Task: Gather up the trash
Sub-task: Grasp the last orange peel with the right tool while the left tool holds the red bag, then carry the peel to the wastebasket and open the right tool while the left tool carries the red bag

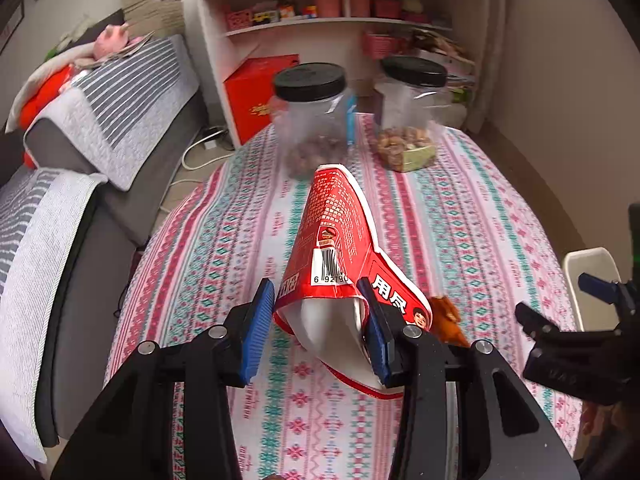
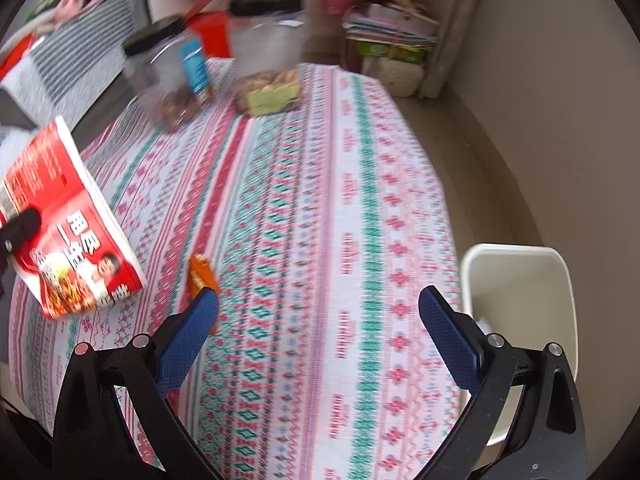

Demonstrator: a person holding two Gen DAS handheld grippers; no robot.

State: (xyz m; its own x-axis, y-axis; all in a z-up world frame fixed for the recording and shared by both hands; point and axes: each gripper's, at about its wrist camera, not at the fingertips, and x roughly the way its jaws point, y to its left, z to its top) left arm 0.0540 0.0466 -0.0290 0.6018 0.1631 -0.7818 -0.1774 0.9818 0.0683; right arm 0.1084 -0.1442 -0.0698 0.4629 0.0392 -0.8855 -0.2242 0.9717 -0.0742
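The left gripper (image 1: 320, 320) is clenched on a red noodle wrapper (image 1: 336, 240) — its blue pads pinch the open, white-lined end, and the rest of the wrapper sticks forward and up, clear of the table (image 1: 480, 220). In the right wrist view the same wrapper (image 2: 68, 232) hangs at the far left, raised above the patterned cloth, with the black tip of the left gripper across its edge.

The right gripper (image 2: 320, 336) is released, its two blue fingers (image 2: 184, 344) spread wide with nothing between them. It hovers over the table's near edge, and the left wrist view shows it (image 1: 560, 320) to the right of the wrapper.

A small orange snack packet (image 2: 202, 272) lies on the cloth just beside the right gripper's left fingertip; whether the two touch cannot be told. From the left wrist it shows (image 1: 448, 316) as a brown-orange scrap just past the wrapper's right side.

A cream bin (image 2: 520, 312) stands on the floor off the table's right edge, open at the top — it is close behind the right gripper's right finger.

At the far end of the table stand two clear jars with black lids (image 1: 310, 116) (image 1: 410, 112), each partly filled with nuts. Past them is a white shelf (image 1: 344, 12), and a striped sofa (image 1: 112, 96) runs along the table's left side.
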